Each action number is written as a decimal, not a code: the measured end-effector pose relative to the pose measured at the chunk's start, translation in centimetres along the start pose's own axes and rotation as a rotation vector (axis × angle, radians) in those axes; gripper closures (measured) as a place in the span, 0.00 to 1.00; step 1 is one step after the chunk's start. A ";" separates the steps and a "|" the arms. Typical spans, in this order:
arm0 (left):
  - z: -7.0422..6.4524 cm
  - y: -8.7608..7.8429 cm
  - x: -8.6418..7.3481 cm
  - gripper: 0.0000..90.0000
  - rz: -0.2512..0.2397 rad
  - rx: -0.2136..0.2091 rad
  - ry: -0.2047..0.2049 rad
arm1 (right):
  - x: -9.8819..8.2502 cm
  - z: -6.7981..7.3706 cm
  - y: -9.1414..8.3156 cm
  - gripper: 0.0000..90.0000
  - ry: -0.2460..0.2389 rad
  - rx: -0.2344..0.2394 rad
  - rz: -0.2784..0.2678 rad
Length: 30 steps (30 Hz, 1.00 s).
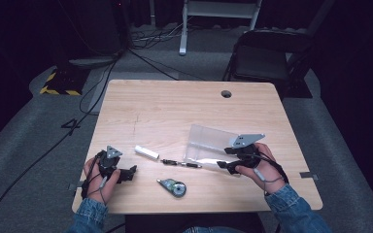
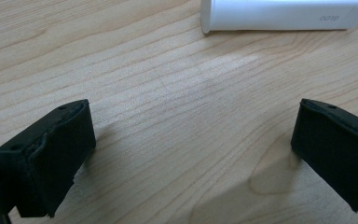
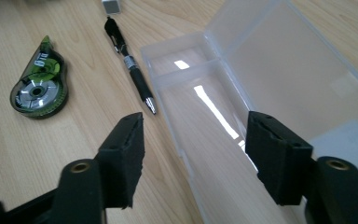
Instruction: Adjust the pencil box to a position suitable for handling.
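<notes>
Two claws apart, empty. Right claw (image 3: 193, 156) poised over open clear case (image 3: 242, 93) on desk (image 1: 175, 107); left claw (image 2: 191, 154) resting near white tube (image 2: 284, 14). Next, likely: lining up on pen (image 3: 133, 70) beside case.

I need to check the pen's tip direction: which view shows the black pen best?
The right gripper view: the black pen lies close, its silver tip toward the camera. The high view shows it small and dark; the left gripper view gives nothing clear of it.

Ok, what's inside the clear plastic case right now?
Nothing: the clear plastic case lies open, and bare wood shows through both compartments. The pen lies outside, alongside its wall. The right claw covers part of the near compartment.
</notes>
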<state>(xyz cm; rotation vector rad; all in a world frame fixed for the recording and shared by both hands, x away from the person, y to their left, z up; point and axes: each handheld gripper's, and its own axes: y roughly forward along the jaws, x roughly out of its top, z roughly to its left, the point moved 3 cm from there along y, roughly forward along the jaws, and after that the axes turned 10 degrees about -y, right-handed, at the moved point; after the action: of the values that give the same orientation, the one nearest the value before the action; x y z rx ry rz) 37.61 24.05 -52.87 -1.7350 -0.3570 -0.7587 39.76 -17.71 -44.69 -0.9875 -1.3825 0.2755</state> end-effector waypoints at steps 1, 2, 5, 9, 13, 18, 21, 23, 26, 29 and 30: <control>0.0 0.0 0.0 0.00 0.000 0.000 0.000 | 0.2 0.1 0.2 0.44 -0.007 -0.001 0.000; 0.0 0.0 0.0 0.00 0.000 0.000 0.000 | 0.5 0.2 0.4 0.46 -0.014 0.001 -0.002; 0.0 0.0 0.0 0.00 -0.001 0.001 0.001 | 1.1 0.6 0.9 0.48 -0.039 0.015 0.002; 0.0 0.0 0.0 0.00 0.000 0.000 0.000 | 1.8 0.9 1.4 0.54 -0.054 0.023 0.003; 0.0 0.0 0.0 0.00 0.000 0.000 0.000 | 2.7 1.5 2.2 0.57 -0.067 0.037 -0.003; 0.0 0.0 0.0 0.00 -0.001 0.001 0.001 | 3.7 2.1 3.3 0.57 -0.077 0.054 0.000; 0.0 0.0 0.0 0.00 -0.001 0.001 0.002 | 4.0 2.4 4.2 0.56 -0.074 0.078 0.010; 0.0 0.0 0.0 0.00 -0.002 0.002 0.001 | 4.3 2.7 4.8 0.56 -0.087 0.079 0.012; -0.1 0.0 -0.1 0.00 0.001 0.001 -0.003 | 4.7 2.9 5.4 0.56 -0.106 0.090 0.025; -0.1 -0.1 -0.1 0.00 0.002 0.000 0.002 | 5.1 3.2 6.2 0.58 -0.138 0.102 0.055; -0.1 -0.1 -0.1 0.00 0.002 0.000 0.002 | 5.2 3.2 6.5 0.59 -0.152 0.106 0.058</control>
<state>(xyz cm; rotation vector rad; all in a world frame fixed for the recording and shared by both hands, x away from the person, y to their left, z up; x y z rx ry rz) 37.41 24.01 -52.87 -1.7340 -0.3541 -0.7591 40.44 -8.94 -46.10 -0.9346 -1.4619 0.4709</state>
